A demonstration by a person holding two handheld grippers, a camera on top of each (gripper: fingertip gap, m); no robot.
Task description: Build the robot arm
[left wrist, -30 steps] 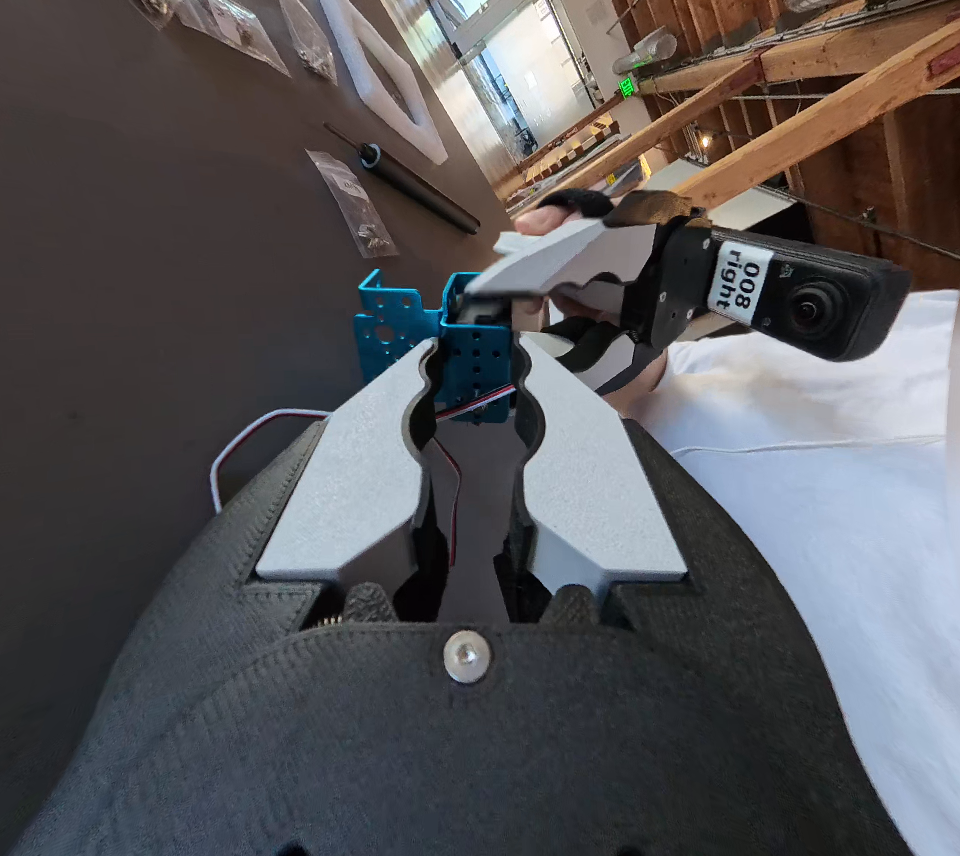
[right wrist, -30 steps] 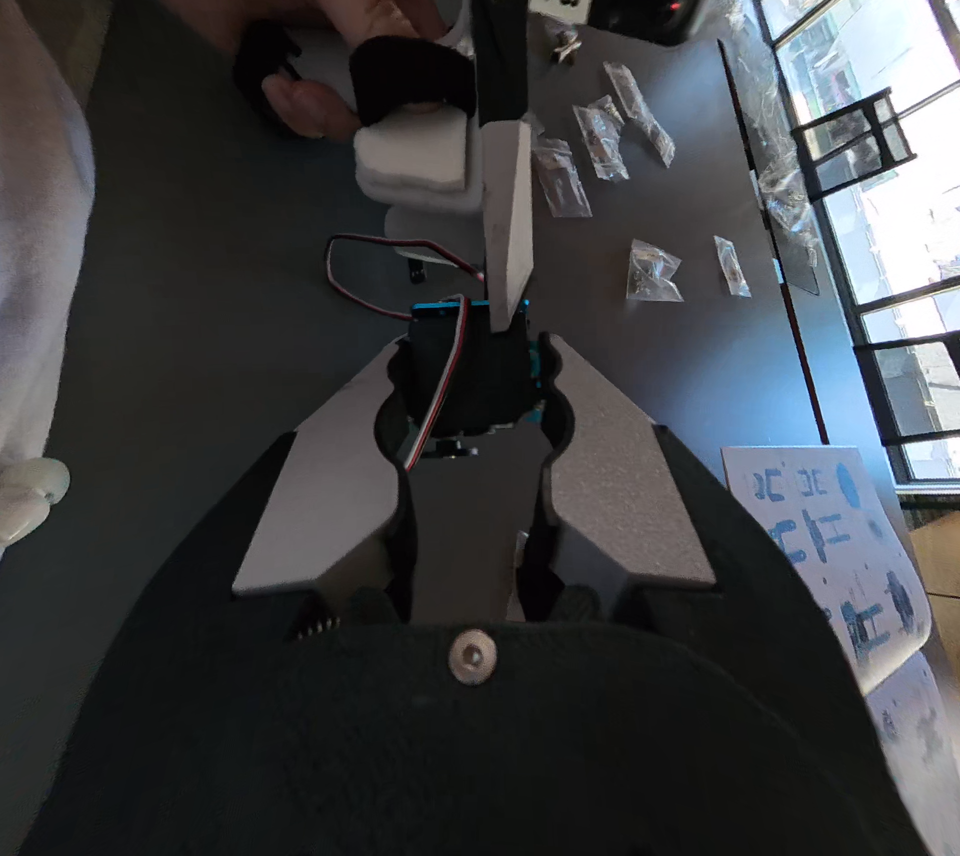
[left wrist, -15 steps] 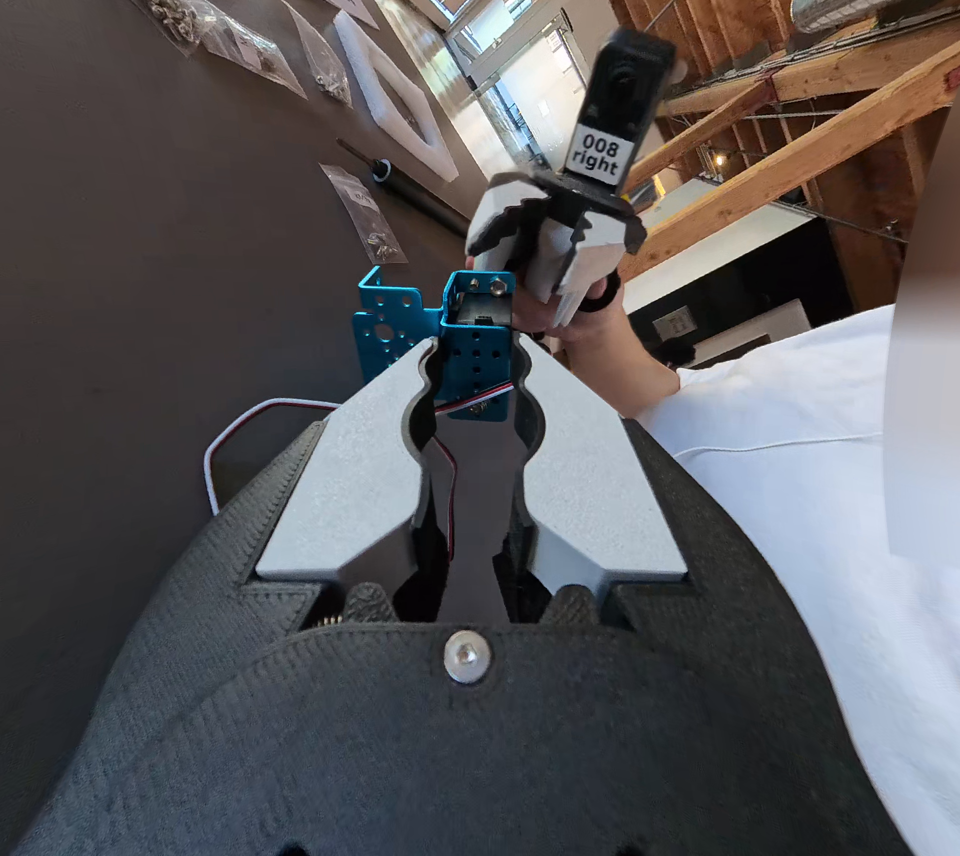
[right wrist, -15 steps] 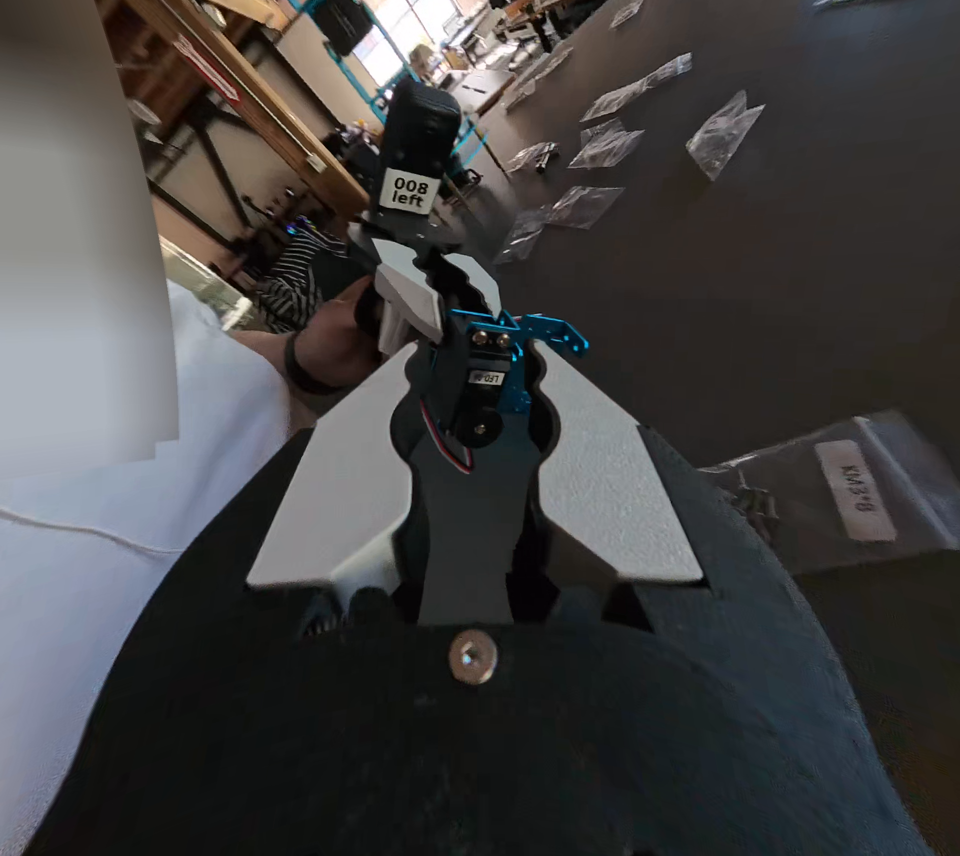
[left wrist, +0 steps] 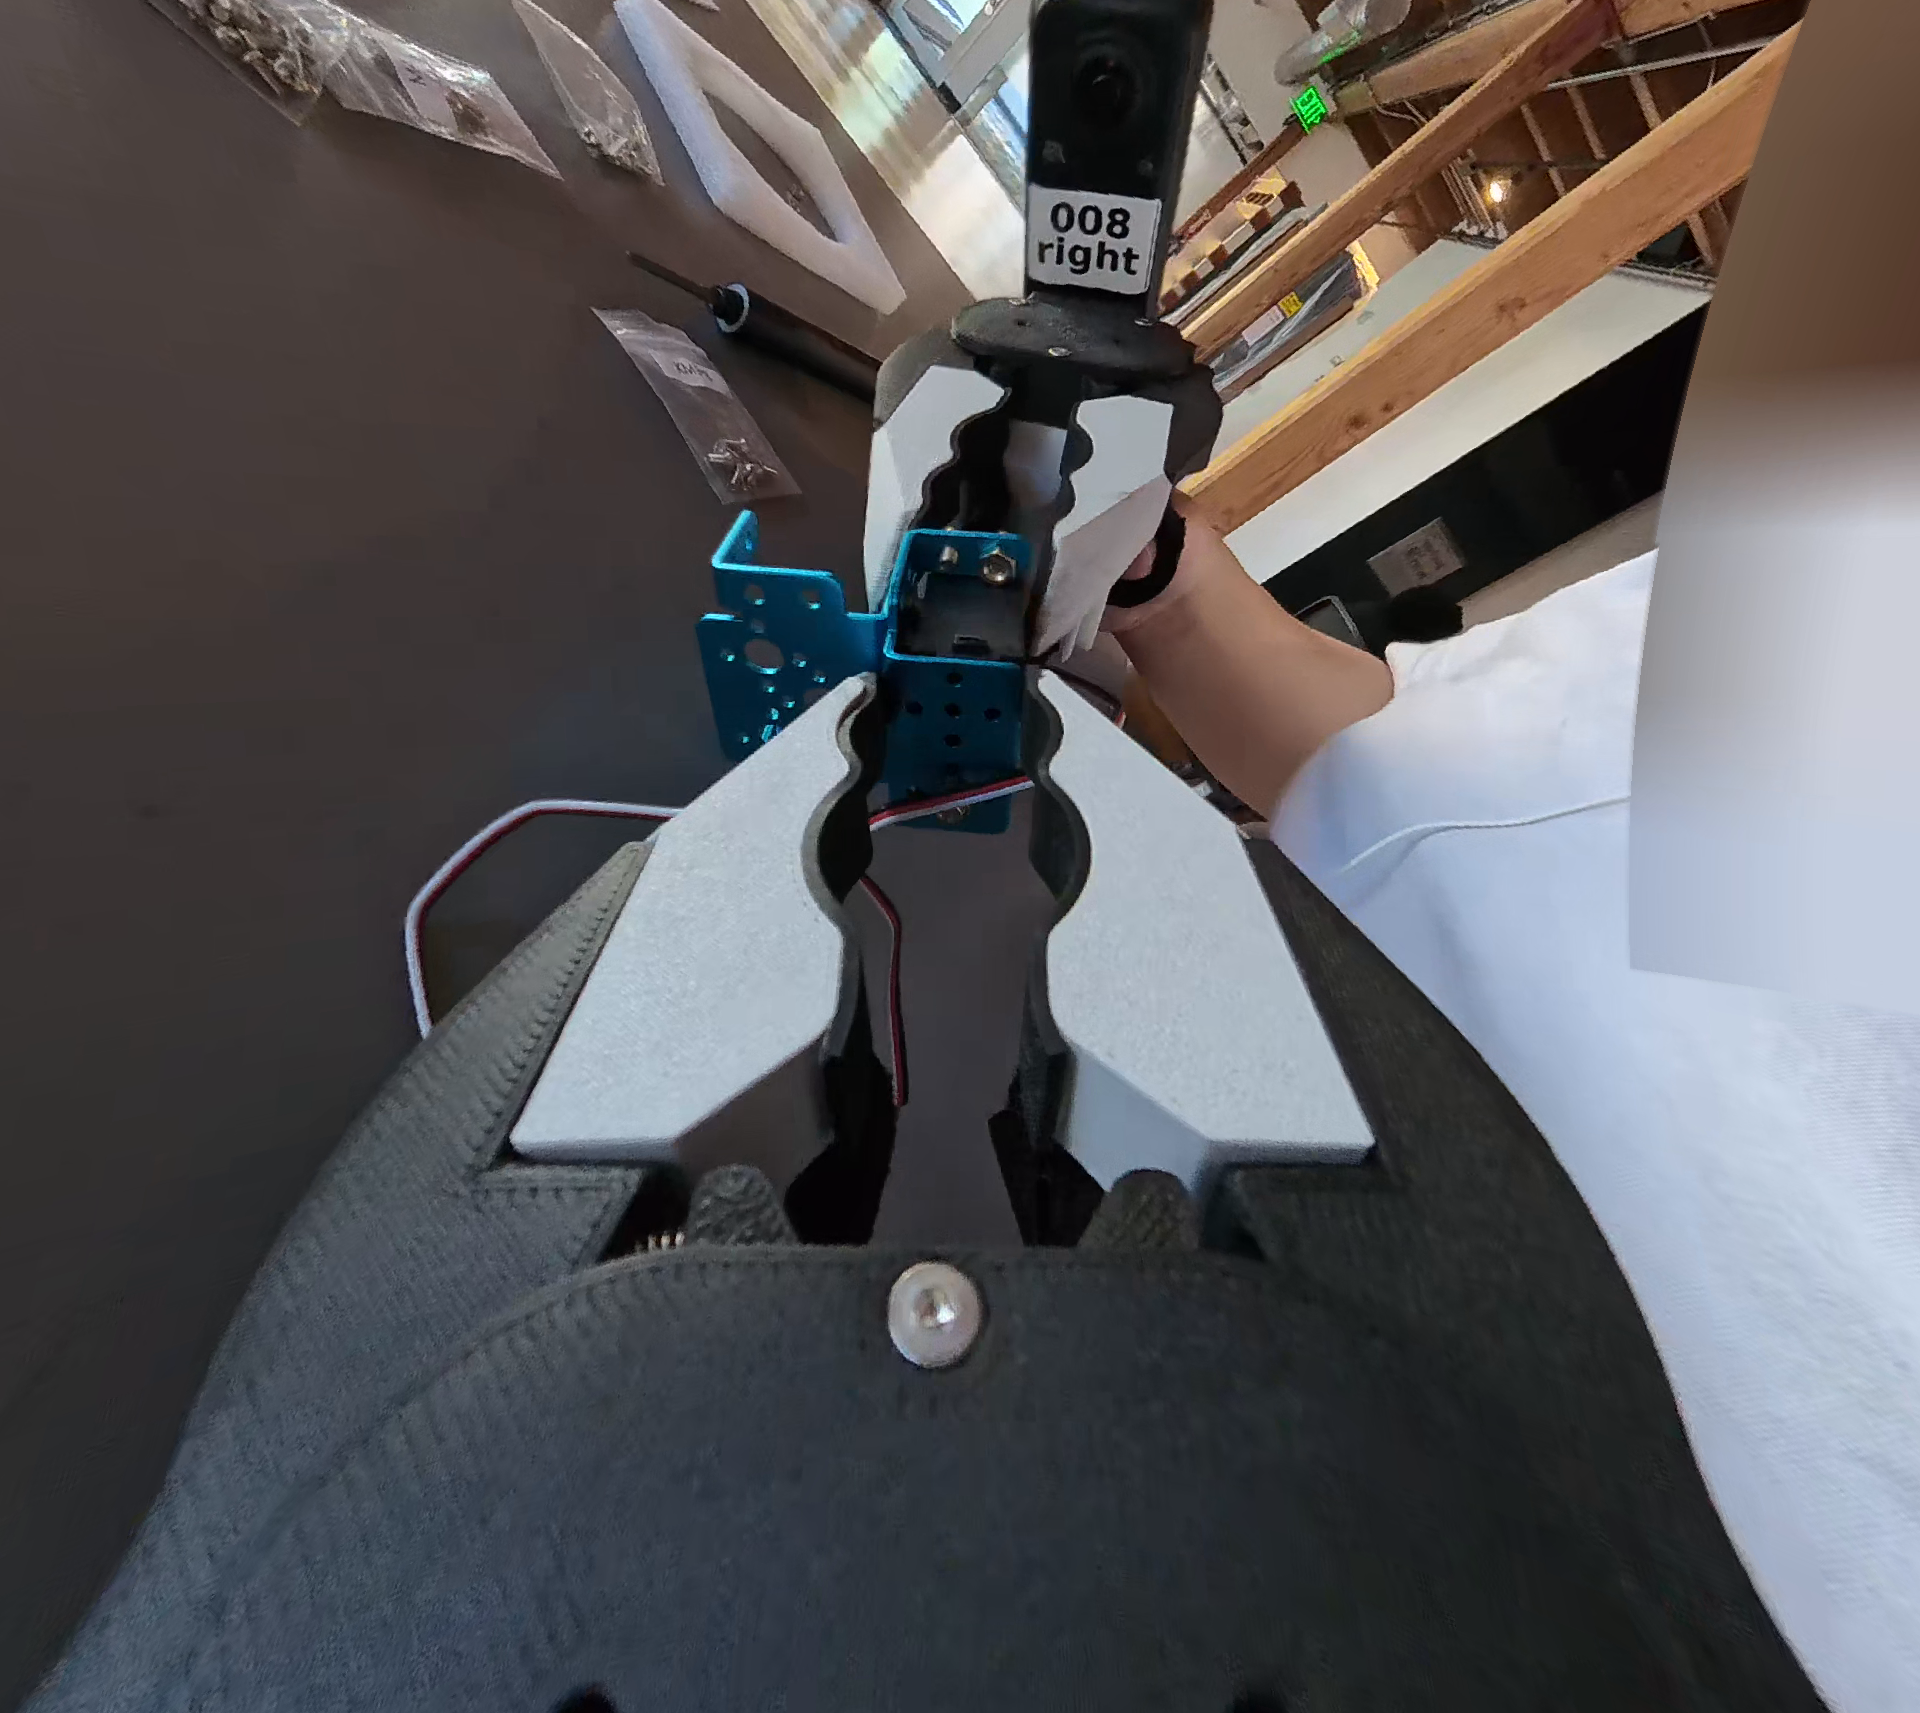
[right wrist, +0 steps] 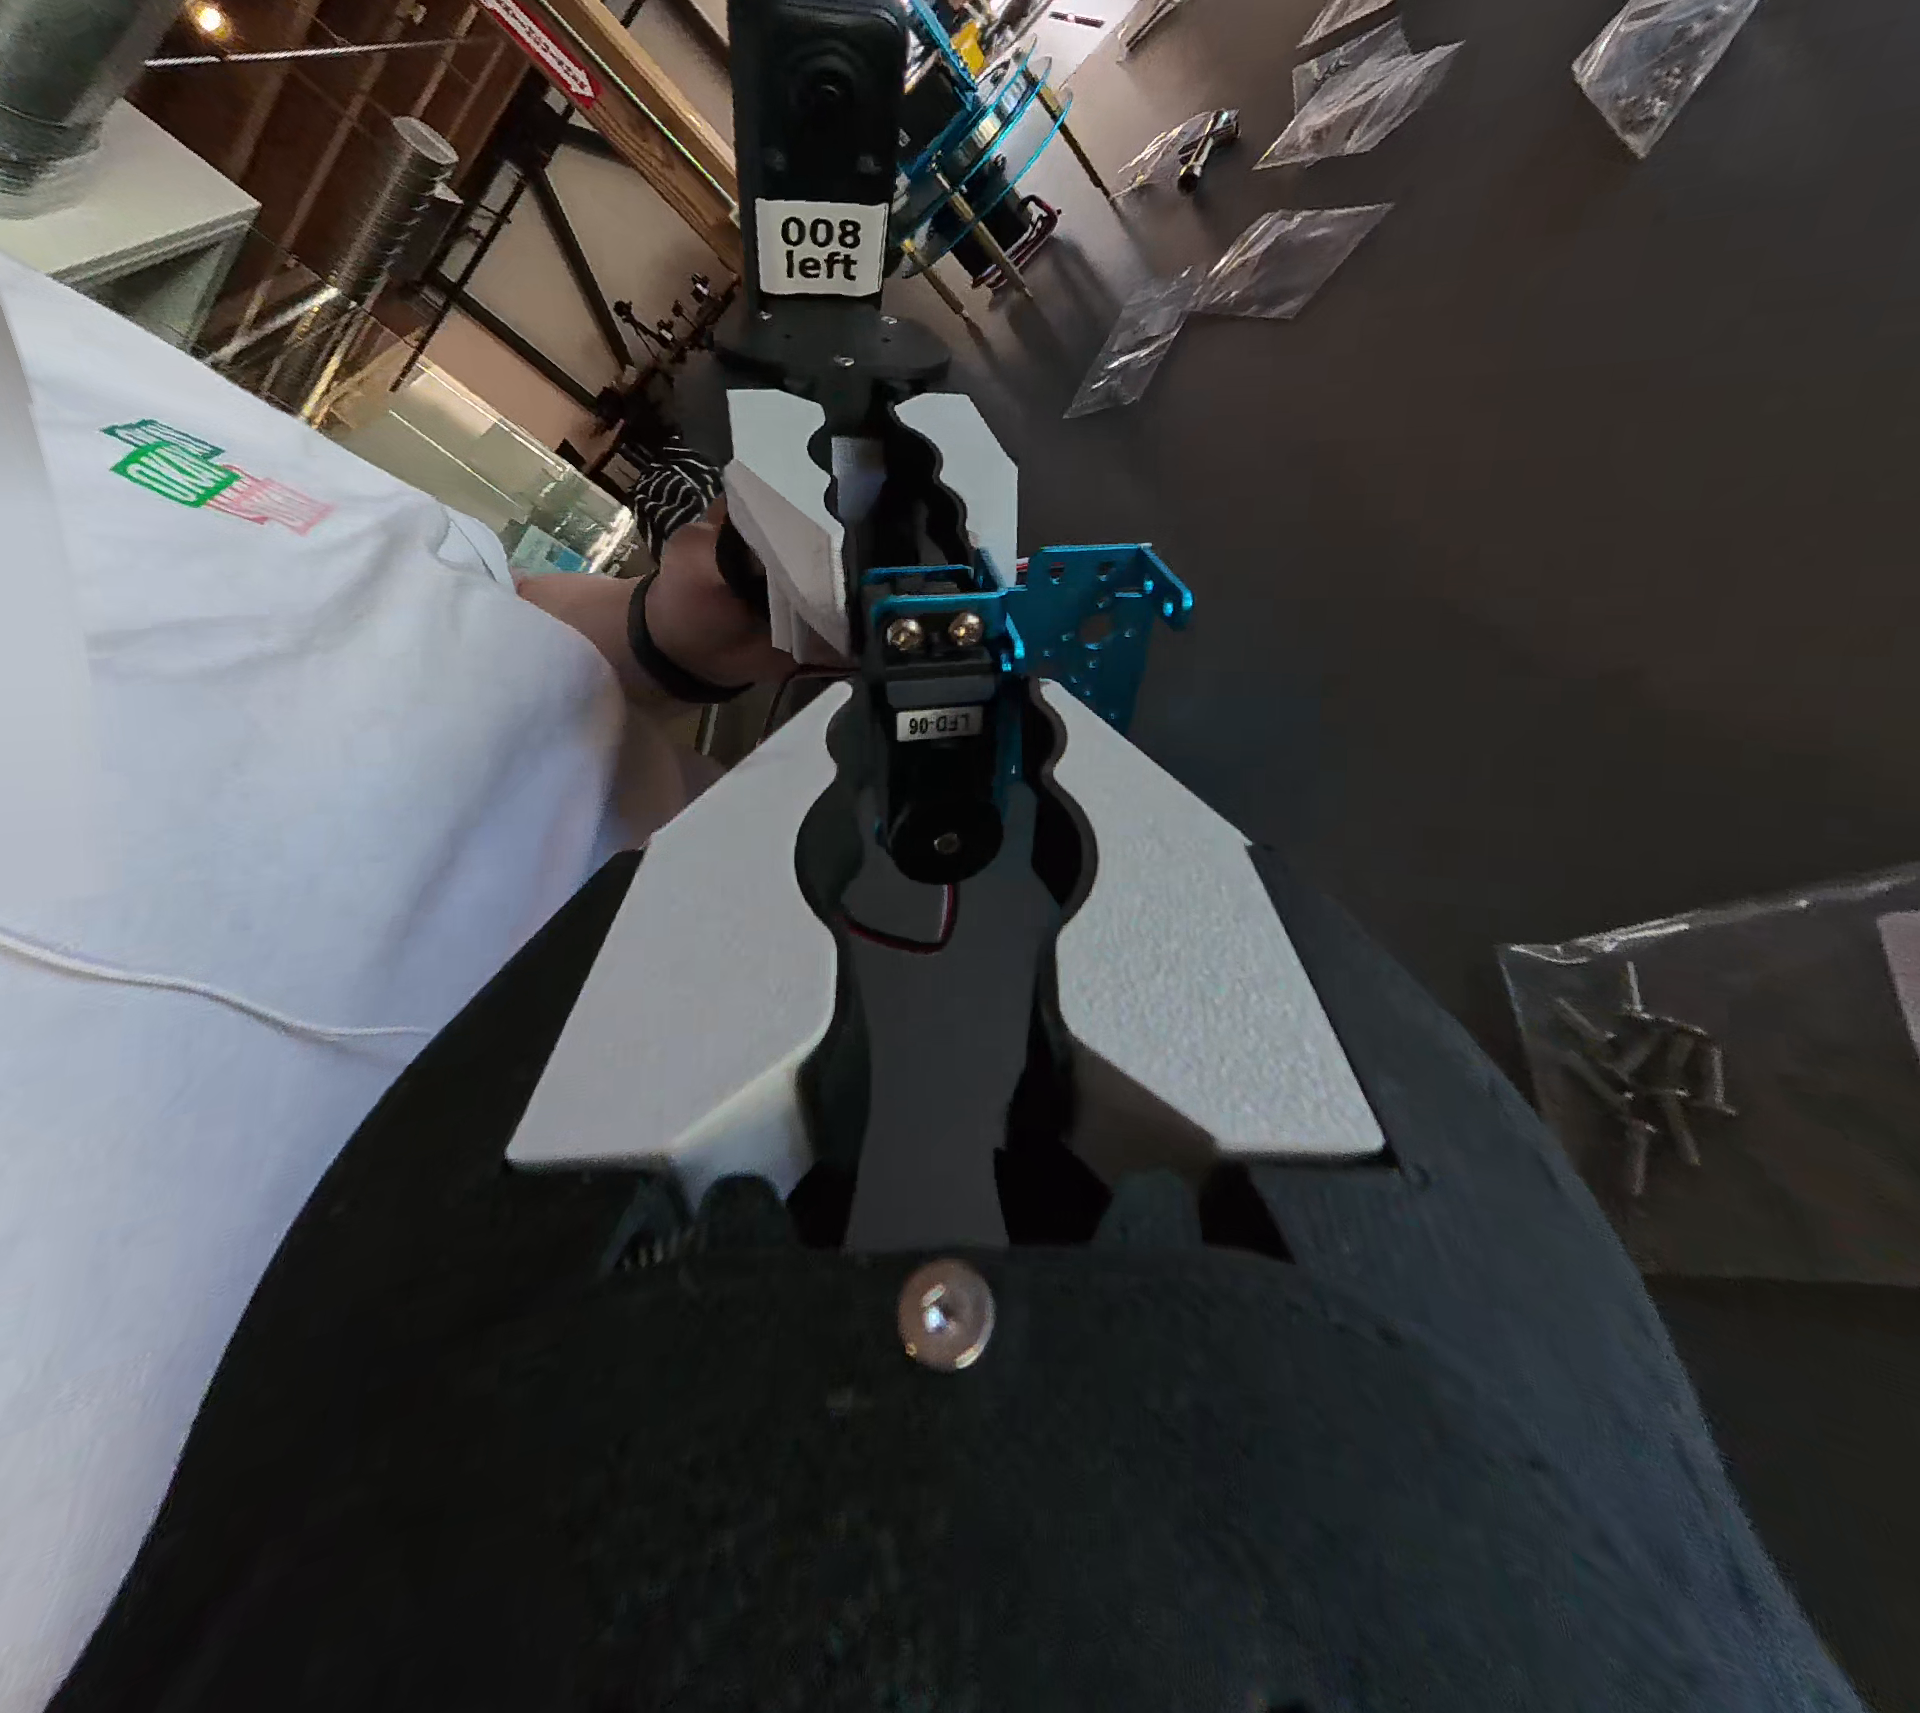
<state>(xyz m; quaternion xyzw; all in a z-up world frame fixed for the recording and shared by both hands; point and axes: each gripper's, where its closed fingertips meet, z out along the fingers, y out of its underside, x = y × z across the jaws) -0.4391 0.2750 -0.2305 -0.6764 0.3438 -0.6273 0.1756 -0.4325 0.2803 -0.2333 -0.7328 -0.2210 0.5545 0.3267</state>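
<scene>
Left wrist view: the bracket with its servo (left wrist: 951,707) sits between the fingertips of the left gripper (left wrist: 951,728); the right gripper (left wrist: 977,541) meets it from the far side. A wire (left wrist: 488,842) loops out to the left. Beyond, on the table (left wrist: 260,520), lie parts bags (left wrist: 696,406), a rod (left wrist: 769,323) and a foam frame (left wrist: 758,146). Right wrist view: a bag of screws (right wrist: 1704,1102) lies at the right.

Right gripper (left wrist: 961,583) now head-on, gripping blue bracket (left wrist: 951,718).
</scene>
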